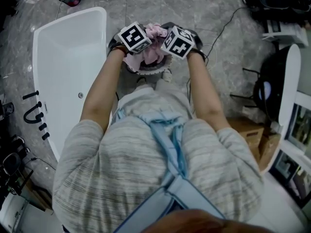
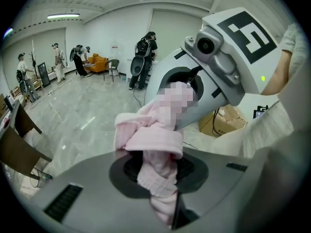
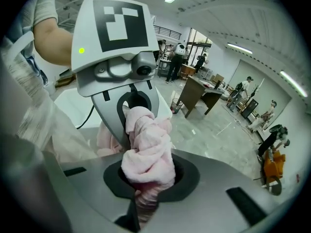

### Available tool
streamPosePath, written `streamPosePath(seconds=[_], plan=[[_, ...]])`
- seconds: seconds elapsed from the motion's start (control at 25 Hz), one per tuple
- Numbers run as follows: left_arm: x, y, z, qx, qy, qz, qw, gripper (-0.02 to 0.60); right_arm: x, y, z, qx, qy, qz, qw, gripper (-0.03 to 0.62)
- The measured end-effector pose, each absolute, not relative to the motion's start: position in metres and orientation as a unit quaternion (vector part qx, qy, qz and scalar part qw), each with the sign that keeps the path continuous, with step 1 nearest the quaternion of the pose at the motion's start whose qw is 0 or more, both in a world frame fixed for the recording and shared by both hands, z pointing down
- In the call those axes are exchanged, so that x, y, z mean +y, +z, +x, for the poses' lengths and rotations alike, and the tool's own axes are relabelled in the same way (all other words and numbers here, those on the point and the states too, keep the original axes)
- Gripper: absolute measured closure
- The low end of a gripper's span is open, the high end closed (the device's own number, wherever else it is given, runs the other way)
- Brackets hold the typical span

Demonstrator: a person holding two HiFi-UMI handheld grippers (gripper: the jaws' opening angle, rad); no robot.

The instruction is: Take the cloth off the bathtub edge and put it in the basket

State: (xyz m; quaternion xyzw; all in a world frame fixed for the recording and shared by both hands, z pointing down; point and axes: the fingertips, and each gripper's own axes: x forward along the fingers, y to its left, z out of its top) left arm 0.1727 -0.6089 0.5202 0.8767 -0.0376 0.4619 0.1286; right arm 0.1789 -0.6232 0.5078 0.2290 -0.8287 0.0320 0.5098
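A bunched pink cloth [image 1: 154, 41] hangs between both grippers, just above the round dark-rimmed basket [image 1: 146, 72] on the floor beside the white bathtub [image 1: 68, 72]. My left gripper [image 1: 138, 47] is shut on one end of the cloth [image 2: 158, 149], which fills the gap between its jaws. My right gripper [image 1: 167, 50] is shut on the other end of the cloth [image 3: 148, 154]. The two grippers face each other closely: the right gripper [image 2: 228, 57] fills the left gripper view, and the left gripper [image 3: 116, 57] fills the right gripper view. The fingertips are hidden under the cloth.
Black tap fittings [image 1: 36, 113] sit on the tub's near rim. A cable [image 1: 223, 28] runs over the grey marble floor to the right. A cardboard box [image 1: 252, 135] and a black round device [image 1: 272, 86] stand at the right. Several people stand far off in the room.
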Motion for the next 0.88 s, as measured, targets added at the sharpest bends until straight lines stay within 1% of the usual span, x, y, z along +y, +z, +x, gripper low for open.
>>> streamPosePath(seconds=[0.12,0.36,0.52,0.88], plan=[[-0.612,0.534,0.171,-0.042,0.472,0.87,0.134,0.505,-0.626,0.522,0.181,-0.82,0.029,0.228,0.524,0.545],[-0.616,0.562,0.157,-0.063,0.515,0.848,0.103,0.503,-0.621,0.545,0.187,-0.795,0.055,0.224,0.561,0.545],[-0.61,0.582,0.141,-0.073,0.54,0.83,0.116,0.495,-0.616,0.553,0.188,-0.784,0.058,0.216,0.579,0.543],[-0.611,0.591,0.13,-0.068,0.56,0.819,0.105,0.489,-0.611,0.57,0.196,-0.76,0.063,0.206,0.613,0.543]])
